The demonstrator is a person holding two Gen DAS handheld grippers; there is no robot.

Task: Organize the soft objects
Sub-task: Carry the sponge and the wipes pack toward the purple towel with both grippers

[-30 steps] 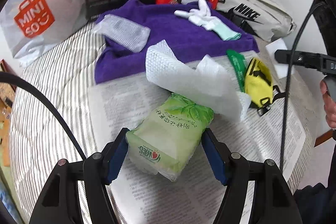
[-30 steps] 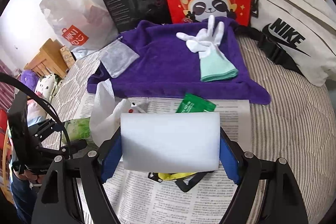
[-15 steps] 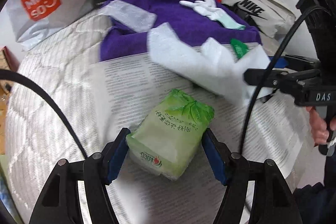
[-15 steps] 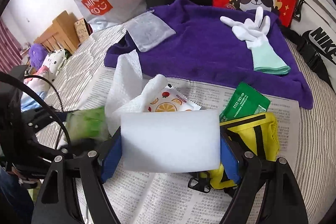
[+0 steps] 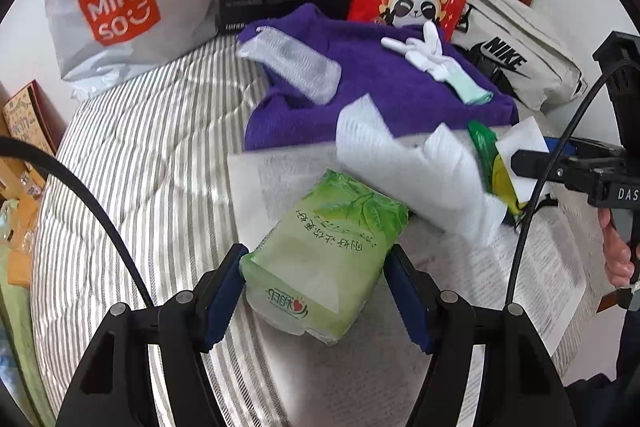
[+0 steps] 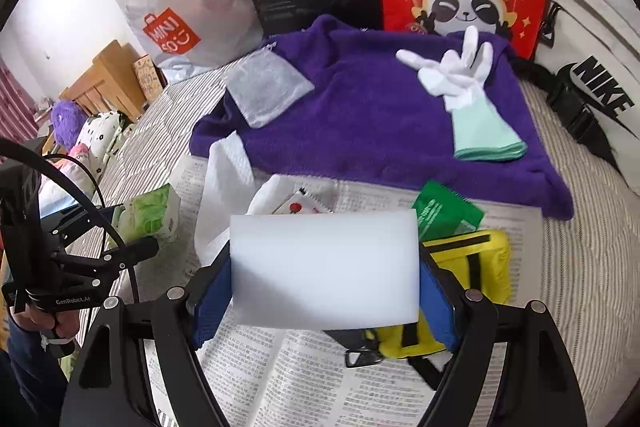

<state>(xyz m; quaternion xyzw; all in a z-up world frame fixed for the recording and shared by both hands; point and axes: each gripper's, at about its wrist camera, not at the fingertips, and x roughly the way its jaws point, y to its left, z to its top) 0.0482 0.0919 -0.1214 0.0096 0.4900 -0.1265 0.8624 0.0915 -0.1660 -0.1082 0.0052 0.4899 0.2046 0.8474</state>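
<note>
Through the left wrist camera I see my left gripper [image 5: 316, 287] clamped on a green tissue pack [image 5: 326, 259], held over the striped bedspread [image 5: 132, 163] at the newspaper's [image 5: 532, 259] edge. Through the right wrist camera, my right gripper [image 6: 325, 289] pinches a white foam block [image 6: 325, 271] above the newspaper, with a yellow pouch [image 6: 480, 267] just beyond it.

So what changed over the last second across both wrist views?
The right gripper, shut on the white sponge, moved forward and left over the newspaper, closer to the yellow pouch. The left gripper kept the green tissue pack and drew back left. Nothing was grasped or released; purple towel and white glove stayed put.
</note>
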